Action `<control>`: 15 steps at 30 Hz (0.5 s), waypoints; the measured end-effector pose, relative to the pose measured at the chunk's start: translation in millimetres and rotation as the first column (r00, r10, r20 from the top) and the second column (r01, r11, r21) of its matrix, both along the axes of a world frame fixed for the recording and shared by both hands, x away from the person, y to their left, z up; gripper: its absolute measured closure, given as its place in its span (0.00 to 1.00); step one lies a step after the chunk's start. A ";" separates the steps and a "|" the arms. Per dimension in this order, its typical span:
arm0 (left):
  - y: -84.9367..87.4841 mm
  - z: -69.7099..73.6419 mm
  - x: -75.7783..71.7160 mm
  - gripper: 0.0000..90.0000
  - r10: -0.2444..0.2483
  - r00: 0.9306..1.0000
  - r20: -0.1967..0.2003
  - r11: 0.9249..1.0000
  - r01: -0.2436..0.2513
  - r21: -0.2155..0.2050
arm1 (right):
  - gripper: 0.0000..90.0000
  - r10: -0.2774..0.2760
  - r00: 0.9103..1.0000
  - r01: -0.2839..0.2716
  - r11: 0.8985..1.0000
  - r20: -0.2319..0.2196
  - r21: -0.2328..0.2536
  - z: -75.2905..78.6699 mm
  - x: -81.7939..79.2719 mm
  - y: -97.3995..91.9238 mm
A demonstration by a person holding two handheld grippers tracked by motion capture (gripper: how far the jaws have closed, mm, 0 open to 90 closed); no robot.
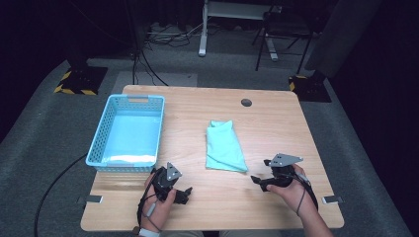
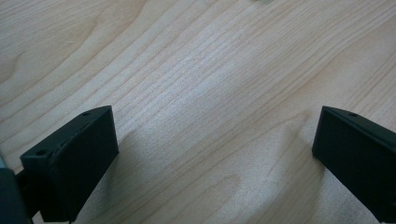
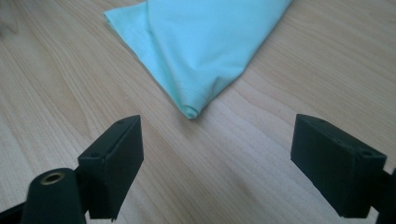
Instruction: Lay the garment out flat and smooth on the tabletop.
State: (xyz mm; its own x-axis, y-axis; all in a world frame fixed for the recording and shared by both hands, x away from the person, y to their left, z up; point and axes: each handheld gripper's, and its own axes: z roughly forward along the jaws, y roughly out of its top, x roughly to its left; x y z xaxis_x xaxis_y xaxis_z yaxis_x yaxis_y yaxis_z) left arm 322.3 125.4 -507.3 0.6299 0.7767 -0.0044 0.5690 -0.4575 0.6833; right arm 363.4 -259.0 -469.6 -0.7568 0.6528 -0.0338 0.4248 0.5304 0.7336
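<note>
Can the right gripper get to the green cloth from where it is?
Probably yes. The right gripper is open and points at the folded green cloth, whose near corner lies just ahead of its jaws, with bare wooden table between them and nothing in the way.

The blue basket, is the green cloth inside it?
No, the green cloth lies folded on the table, beside the blue basket.

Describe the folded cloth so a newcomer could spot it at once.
On the wooden table, look near the middle, right of the blue basket. The folded cloth lies flat there: pale mint green, soft, the only fabric on the bare wood.
</note>
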 end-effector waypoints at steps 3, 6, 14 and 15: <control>0.0 0.0 0.0 0.00 0.000 1.000 0.000 1.000 0.000 0.000 | 0.20 -0.002 1.000 0.001 1.000 0.023 0.024 6.7 1.5 -3.2; 0.0 0.0 0.0 0.00 0.000 1.000 0.000 1.000 0.000 0.000 | 0.21 -0.004 0.999 0.003 1.000 0.042 0.024 13.8 2.6 -4.5; 0.0 0.0 0.1 0.00 -0.001 1.000 0.000 1.000 0.001 -0.001 | 0.20 -0.021 0.999 0.020 0.999 0.045 0.032 28.5 7.0 -2.6; 0.1 0.0 0.3 0.00 -0.002 1.000 0.001 1.000 0.002 0.000 | 0.20 -0.022 0.999 0.021 0.999 0.042 0.034 30.1 7.8 -2.3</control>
